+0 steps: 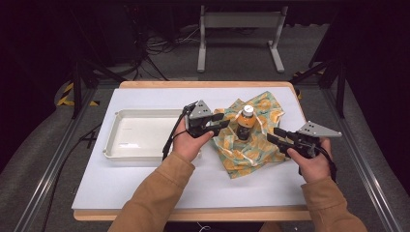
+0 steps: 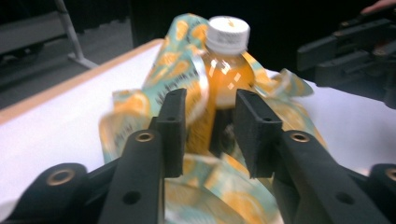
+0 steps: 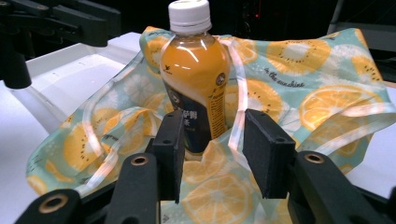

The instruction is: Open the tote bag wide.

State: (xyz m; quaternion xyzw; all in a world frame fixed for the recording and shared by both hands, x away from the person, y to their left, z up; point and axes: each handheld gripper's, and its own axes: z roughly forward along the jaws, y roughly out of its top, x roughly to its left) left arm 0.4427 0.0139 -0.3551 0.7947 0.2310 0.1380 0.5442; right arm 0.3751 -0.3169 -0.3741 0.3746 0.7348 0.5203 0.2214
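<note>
Upright juice bottle (image 3: 196,79), citrus-print cloth (image 3: 317,93), jaws apart

The counter (image 1: 145,193) fills the middle of the high view, a white sheet over a wooden top whose light edge shows along the near and far sides. A shallow white tray (image 1: 116,126) lies flat on it, left of centre in the frame. Right of centre a crumpled cloth (image 1: 263,108), teal printed with orange slices, lies spread on the white surface, well apart from the tray. The cloth's far corner reaches towards the counter's upper right edge.
</note>
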